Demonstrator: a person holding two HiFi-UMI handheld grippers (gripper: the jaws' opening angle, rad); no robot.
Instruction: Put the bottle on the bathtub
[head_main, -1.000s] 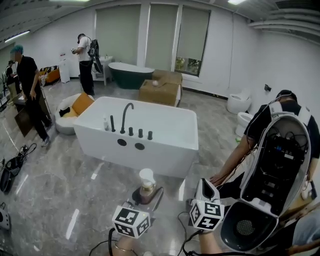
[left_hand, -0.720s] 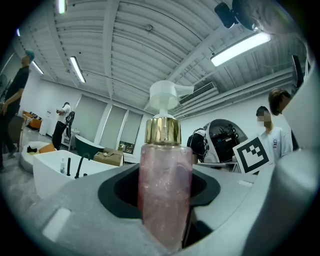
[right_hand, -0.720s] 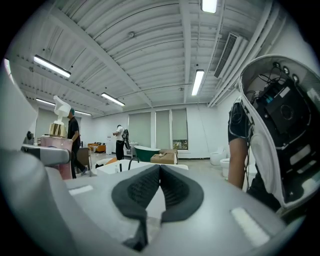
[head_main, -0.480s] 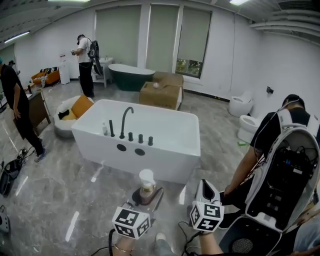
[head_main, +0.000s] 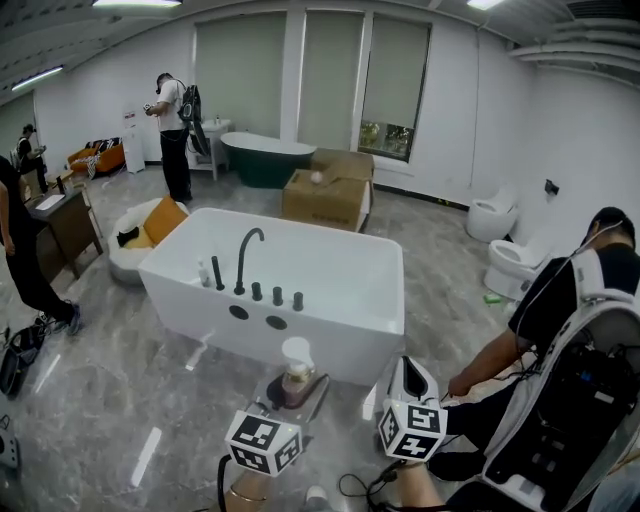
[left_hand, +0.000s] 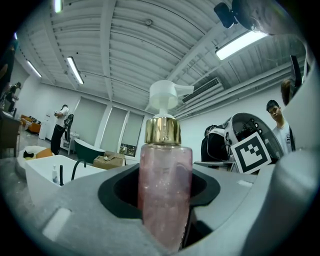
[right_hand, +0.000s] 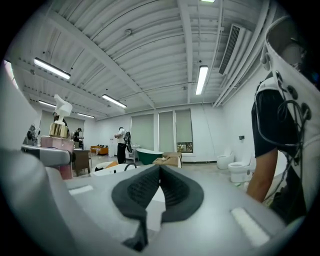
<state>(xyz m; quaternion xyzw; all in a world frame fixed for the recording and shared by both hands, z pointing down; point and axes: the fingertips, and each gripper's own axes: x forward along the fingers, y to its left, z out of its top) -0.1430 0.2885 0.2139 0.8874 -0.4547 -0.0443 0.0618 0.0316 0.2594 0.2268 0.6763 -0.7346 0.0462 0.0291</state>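
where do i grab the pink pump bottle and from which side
Grip the straight pink body of the bottle, below the gold collar, coming in level from its side. It stands upright, its body round, while the pump head is narrow with a spout. The left gripper holds it so.

**Clear run to the tub, right side blocked**

At 12 o'clock I see open floor (head_main: 190, 395) up to the bathtub (head_main: 330, 335). Its faucet (head_main: 245, 258) and handles (head_main: 277, 296) crowd the rim at 11; toward 1 the rim is free. A crouching person (head_main: 560, 330) blocks 3 o'clock.
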